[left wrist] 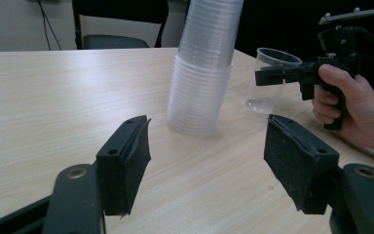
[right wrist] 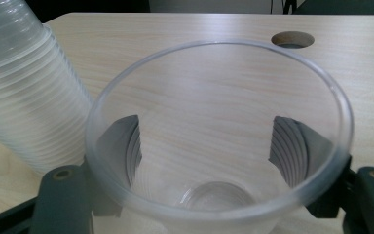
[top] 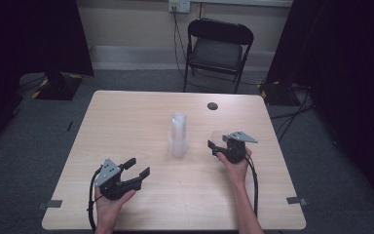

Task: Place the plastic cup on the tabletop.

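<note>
**Right gripper clamped on a single clear cup beside the stack**

Right gripper [top: 217, 147] is what I see first: from the high view it sits right of the table's centre, held in the person's right hand [top: 237, 165], with the grey three-cornered plate on top. Its jaws stand on either side of a clear plastic cup [right wrist: 219, 141] and press against its wall. In the right gripper view I look straight down into that cup's open mouth, and both black pads show through the plastic, one each side. In the left gripper view the cup stands upright with its base on the wooden table [top: 126, 126].

Just left of the held cup I see the stack of clear plastic cups [top: 178, 135], upright near the table's middle. It seems to be two nested bundles, a narrower one rising out of a wider one. Stack and held cup are close; I cannot tell whether they touch.

Left gripper [left wrist: 207, 163] rests near the table's near left edge, held in the left hand [top: 109, 202]. Its jaws are spread wide with nothing between them, aimed toward the stack, well apart from it.

Beyond the cups there is a round cable hole [top: 213, 106] in the tabletop, and a black folding chair [top: 217, 48] stands behind the far edge.
</note>
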### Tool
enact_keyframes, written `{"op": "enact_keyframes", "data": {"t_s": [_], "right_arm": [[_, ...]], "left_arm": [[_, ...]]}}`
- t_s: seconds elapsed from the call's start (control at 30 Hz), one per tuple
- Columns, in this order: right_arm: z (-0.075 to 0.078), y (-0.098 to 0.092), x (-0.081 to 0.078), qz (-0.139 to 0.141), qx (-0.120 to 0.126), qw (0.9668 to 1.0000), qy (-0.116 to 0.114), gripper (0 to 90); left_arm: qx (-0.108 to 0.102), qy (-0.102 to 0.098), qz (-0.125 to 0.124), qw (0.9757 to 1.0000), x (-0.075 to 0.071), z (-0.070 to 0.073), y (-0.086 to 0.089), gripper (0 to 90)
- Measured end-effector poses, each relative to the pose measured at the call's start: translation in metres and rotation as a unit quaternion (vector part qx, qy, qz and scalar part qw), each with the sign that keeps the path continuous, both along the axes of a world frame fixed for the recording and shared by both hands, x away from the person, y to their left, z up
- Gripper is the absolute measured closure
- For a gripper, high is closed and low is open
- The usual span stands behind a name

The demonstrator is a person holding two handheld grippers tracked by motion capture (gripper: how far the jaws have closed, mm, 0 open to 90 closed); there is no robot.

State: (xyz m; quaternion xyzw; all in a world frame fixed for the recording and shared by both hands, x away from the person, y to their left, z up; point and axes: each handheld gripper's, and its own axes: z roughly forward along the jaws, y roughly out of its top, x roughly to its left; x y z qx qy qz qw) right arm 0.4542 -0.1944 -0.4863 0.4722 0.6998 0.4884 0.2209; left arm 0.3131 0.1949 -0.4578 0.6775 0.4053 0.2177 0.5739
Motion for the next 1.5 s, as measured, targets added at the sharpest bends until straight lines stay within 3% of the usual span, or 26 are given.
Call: {"op": "enact_keyframes", "data": {"t_s": [0.23, 0.67, 0.93, 1.23, 1.5], "right_arm": [[0.0, -0.005, -0.003, -0.005, 0.009, 0.9998, 0.015, 14.5], [-0.002, -0.007, -0.015, -0.014, 0.008, 0.9996, 0.023, 13.8], [0.002, -0.009, -0.032, -0.02, 0.009, 0.9996, 0.02, 14.2], [0.006, -0.013, -0.054, -0.024, 0.021, 0.9994, 0.011, 14.5], [0.01, -0.006, -0.075, -0.013, 0.024, 0.9996, 0.006, 16.1]], "left_arm": [[-0.002, 0.0, 0.003, 1.0, 0.0, 0.0, 0.002, 33.3], [-0.003, 0.003, 0.009, 1.0, 0.002, -0.001, 0.003, 33.1], [0.002, -0.005, 0.01, 0.9999, 0.003, 0.003, 0.004, 29.8], [0.01, 0.005, 0.019, 0.9998, 0.003, 0.0, 0.011, 28.5], [0.004, 0.014, 0.034, 0.9993, 0.001, -0.006, 0.018, 27.2]]}}
